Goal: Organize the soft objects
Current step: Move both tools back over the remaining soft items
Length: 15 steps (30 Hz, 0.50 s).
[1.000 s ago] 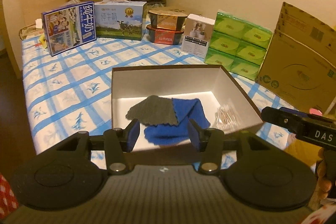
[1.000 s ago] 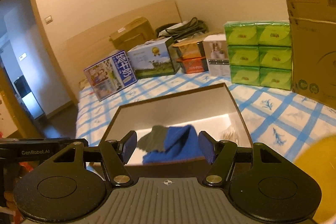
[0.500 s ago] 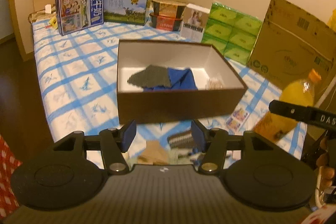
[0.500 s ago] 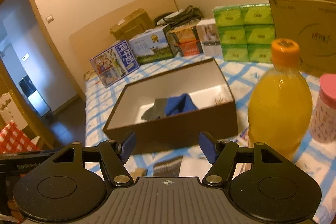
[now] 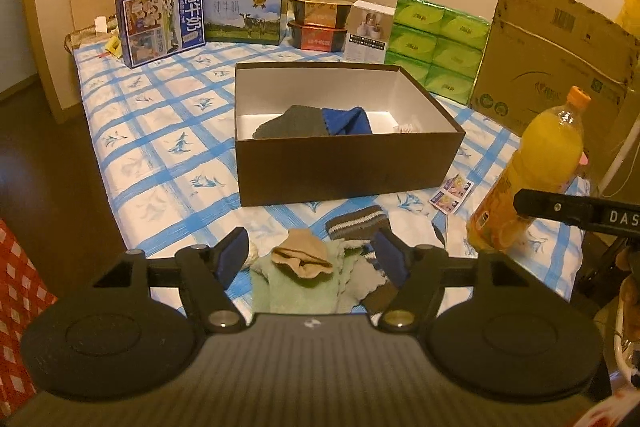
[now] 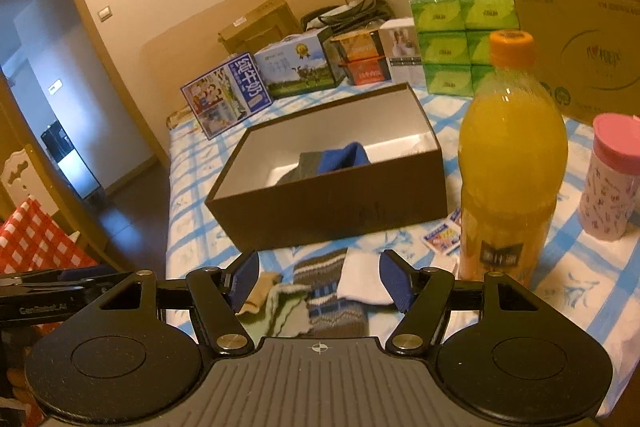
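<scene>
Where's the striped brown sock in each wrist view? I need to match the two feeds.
Left wrist: striped brown sock lies low, right of centre, on the cloth just in front of the brown box, above the right finger.
Right wrist: it lies bottom centre, between the open fingers.
Shared landmark: the orange bottle, right of the sock in both.

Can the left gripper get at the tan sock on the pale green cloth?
Probably yes: the left gripper is open, its jaws just widened, and the tan sock lies uncovered atop the pale green cloth.
</scene>
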Each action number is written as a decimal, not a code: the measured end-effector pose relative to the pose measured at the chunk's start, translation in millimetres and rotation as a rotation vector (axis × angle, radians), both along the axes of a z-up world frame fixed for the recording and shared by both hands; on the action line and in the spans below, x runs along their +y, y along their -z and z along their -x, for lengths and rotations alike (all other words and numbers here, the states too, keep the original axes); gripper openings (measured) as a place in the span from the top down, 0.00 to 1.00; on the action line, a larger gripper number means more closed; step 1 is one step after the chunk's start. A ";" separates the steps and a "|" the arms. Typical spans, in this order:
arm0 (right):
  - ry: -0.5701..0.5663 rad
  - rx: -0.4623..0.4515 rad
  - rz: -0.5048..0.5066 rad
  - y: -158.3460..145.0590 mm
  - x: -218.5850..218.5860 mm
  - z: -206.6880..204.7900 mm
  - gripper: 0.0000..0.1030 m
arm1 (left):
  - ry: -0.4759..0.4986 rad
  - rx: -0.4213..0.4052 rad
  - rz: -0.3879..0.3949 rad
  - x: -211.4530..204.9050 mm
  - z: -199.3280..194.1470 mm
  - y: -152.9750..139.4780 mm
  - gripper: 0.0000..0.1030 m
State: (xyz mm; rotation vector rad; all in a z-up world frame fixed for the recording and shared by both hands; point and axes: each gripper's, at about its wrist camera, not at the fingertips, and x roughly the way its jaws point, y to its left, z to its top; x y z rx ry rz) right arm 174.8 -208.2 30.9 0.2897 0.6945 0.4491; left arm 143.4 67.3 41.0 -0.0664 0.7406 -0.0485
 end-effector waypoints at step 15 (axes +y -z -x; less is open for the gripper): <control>-0.014 0.061 0.042 19.3 0.5 14.6 0.35 | 0.015 -0.047 -0.018 -0.4 35.4 8.0 0.26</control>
